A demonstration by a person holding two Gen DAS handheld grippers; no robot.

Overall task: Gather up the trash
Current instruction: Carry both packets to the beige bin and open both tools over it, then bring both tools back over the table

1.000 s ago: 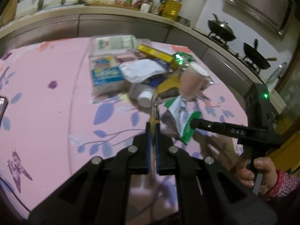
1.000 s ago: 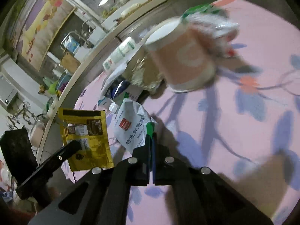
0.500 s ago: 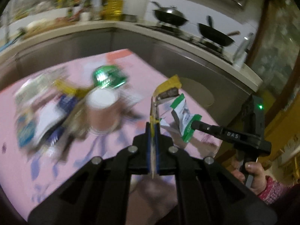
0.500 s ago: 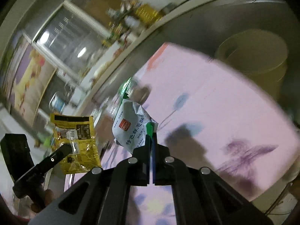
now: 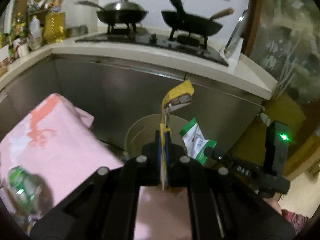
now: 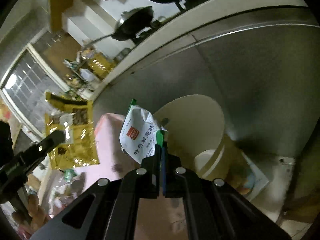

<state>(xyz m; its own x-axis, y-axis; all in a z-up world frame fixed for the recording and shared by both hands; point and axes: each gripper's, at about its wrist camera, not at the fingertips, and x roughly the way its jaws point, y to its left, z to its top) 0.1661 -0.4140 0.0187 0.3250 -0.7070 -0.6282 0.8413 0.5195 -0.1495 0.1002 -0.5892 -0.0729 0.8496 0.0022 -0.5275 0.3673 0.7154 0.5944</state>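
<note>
Holding a yellow wrapper (image 5: 178, 98) edge-on, my left gripper (image 5: 164, 138) has its jaws pinched tight on the foil, which rises from the fingertips and curls over at the top. From the right wrist view the same wrapper (image 6: 70, 134) shows flat, gold and glossy, hanging off the black fingers at the left of the frame.

My right gripper (image 6: 160, 150) is clamped on the green corner of a white packet (image 6: 138, 135) with a red square and dark print on its face. From the left wrist view that packet (image 5: 195, 140) sits just right of my left gripper, crumpled, with its green edge (image 5: 204, 152) nipped in the right gripper (image 5: 209, 152).

Both pieces of trash hang in the air past the desk's far corner, over or just in front of a round cream bin (image 5: 140, 134) that stands on the floor against a steel cabinet (image 5: 112, 88). From the right wrist view the bin (image 6: 200, 120) shows its open mouth; a pale shape lies low inside, and I cannot tell what it is.

A pink cloth (image 5: 50, 140) covers the desk, draping over the corner nearest the bin. A blurred green-and-clear item (image 5: 22, 192) lies on it near the left edge. Two woks (image 5: 122, 14) sit on the stove above the cabinet.
</note>
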